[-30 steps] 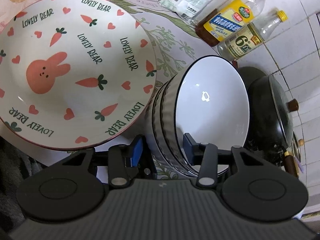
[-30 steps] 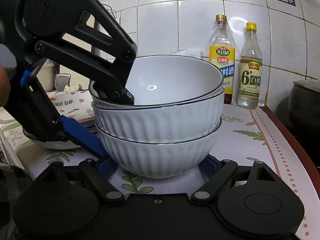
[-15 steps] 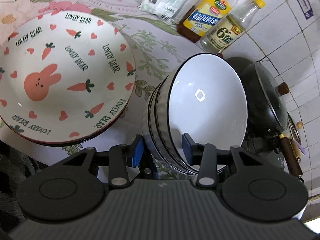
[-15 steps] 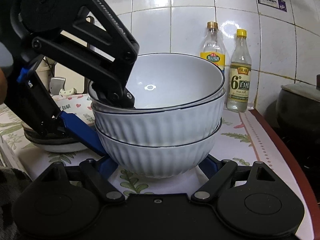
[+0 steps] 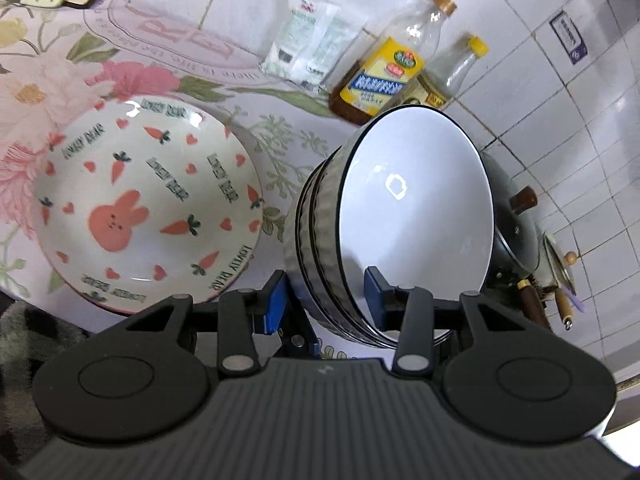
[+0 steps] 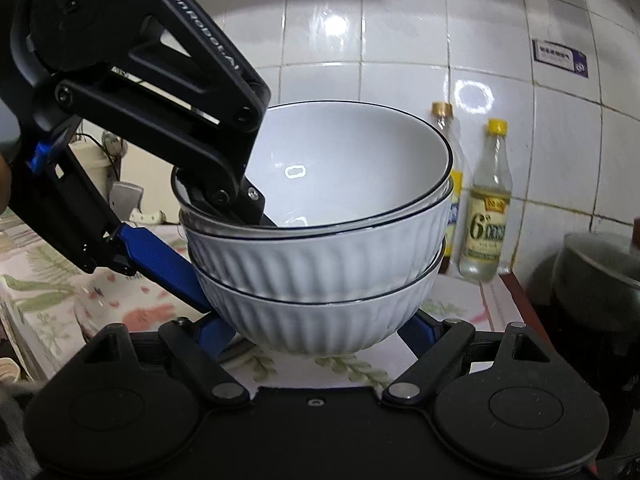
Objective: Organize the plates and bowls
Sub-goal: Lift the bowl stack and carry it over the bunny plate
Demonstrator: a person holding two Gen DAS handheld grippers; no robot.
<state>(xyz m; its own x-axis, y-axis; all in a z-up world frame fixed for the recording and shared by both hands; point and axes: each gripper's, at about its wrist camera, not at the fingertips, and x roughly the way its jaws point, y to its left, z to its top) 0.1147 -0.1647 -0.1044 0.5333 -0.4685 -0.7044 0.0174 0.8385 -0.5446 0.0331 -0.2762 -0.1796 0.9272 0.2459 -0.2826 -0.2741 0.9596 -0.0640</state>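
While nested, ribbed white bowls (image 6: 320,248) between both tools' fingers

- The stack of bowls (image 6: 320,264) sits nested, to the right of the rabbit plate (image 5: 148,208) on the bench (image 5: 280,120).
- Two bottles (image 6: 486,208) stand behind the stack, against the wall.
- A packet (image 5: 308,40) lies left of the bottles.
- A pot (image 6: 596,276) sits right of the stack.
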